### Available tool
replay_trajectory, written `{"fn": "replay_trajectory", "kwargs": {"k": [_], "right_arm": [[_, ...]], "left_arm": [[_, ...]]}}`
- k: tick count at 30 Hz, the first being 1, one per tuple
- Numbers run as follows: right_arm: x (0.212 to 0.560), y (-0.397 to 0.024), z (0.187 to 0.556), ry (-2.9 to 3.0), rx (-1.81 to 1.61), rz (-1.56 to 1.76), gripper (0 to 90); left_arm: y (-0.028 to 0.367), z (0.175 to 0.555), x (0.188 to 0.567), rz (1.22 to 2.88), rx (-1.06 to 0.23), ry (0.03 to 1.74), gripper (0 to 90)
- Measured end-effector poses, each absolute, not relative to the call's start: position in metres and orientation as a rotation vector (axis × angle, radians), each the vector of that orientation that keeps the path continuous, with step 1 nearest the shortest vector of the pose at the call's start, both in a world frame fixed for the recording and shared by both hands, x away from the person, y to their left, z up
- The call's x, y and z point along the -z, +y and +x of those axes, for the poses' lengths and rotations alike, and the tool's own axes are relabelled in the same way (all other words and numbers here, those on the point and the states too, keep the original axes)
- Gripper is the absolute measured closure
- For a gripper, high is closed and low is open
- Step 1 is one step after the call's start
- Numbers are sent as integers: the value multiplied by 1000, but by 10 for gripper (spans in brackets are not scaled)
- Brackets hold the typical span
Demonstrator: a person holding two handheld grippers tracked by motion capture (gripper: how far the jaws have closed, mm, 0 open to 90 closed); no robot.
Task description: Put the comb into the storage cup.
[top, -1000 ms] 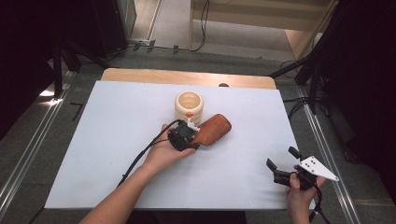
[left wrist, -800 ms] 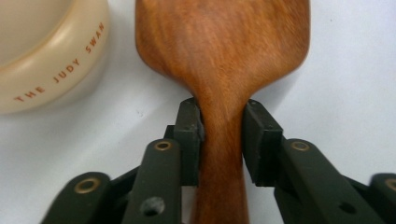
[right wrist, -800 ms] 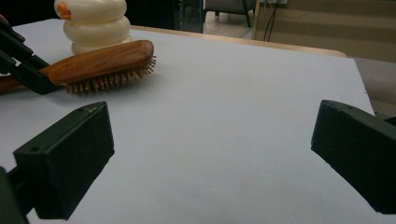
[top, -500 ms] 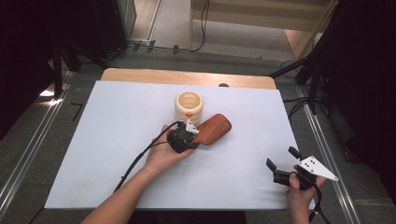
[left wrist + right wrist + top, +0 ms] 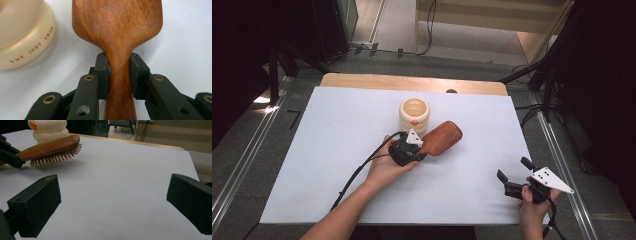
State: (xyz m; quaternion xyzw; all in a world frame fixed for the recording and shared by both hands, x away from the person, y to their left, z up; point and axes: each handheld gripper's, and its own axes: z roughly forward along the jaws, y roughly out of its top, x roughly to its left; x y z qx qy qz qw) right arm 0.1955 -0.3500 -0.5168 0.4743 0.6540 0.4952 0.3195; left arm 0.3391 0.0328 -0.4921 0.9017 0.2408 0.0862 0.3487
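Two pads of left claw (image 5: 119, 75) clamped on hairbrush (image 5: 117, 27) neck, jaws just closing, head beyond.

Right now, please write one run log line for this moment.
left gripper: just closed on hairbrush neck | right gripper: open, idle | cup: beside brush
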Motion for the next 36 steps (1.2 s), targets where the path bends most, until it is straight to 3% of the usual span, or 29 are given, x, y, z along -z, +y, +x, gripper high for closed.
{"fn": "replay_trajectory", "kwargs": {"k": [19, 36], "right_arm": [[509, -338, 194, 1745, -1242, 1228, 0], [467, -288, 205, 1802, -1365, 1209, 0]], "left_arm": [[52, 324, 471, 2218, -272, 591, 725], [73, 309, 456, 2111, -325, 576, 725]]}}
